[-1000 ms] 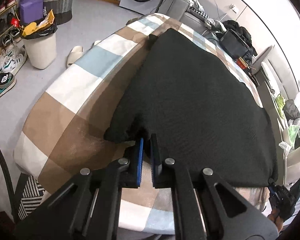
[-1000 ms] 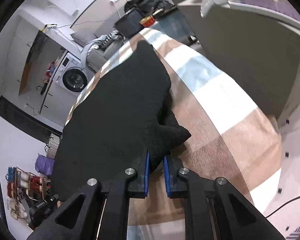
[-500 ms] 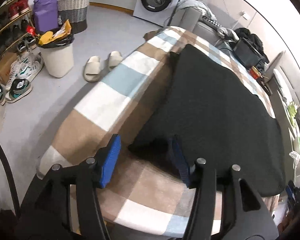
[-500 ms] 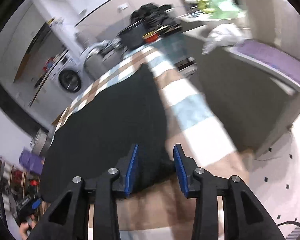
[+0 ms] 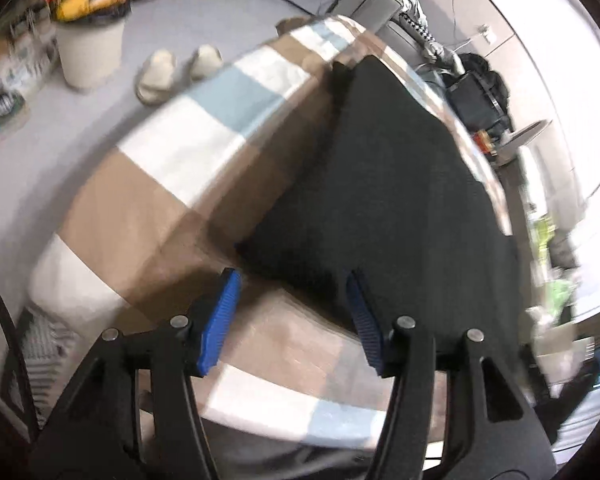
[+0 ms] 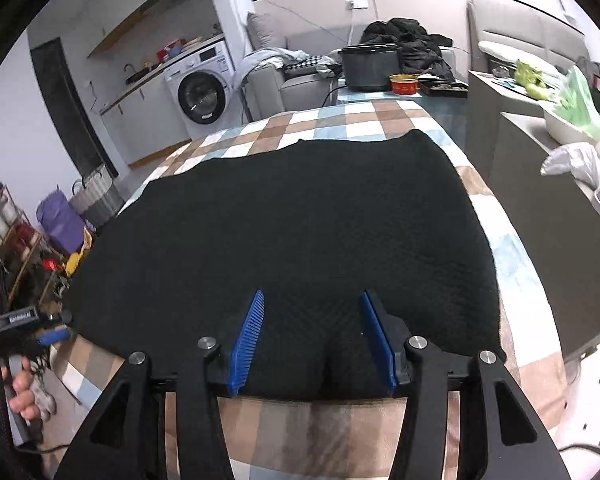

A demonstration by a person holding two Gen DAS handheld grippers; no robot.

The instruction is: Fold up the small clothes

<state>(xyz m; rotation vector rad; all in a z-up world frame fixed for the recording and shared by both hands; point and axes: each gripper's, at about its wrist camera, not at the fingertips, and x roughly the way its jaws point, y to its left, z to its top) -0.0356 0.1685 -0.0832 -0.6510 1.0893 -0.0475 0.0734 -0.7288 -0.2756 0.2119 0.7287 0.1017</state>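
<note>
Here, a black cloth is seen lying flat on a checked table. It is spread wide, and its long way runs from the left side of the table to the right side. Its near edge lies close to the near edge of the table.

On the left, the left gripper is held just above the near left corner of the cloth. Its blue pads are spread wide, and nothing is held between them. The cloth corner sits just in front of the fingers, a little to the right, so this corner is the nearest part for the left hand. This view is blurred, so it cannot be told whether the right-hand pad touches the cloth.

On the right, the right gripper is held over the middle of the near edge. Its fingers are also spread wide and hold nothing. The cloth lies straight ahead of them and under them.

A good guess is that the near edge is to be picked up next and carried to the far edge. The near right corner is well to the right of the right gripper.
</note>
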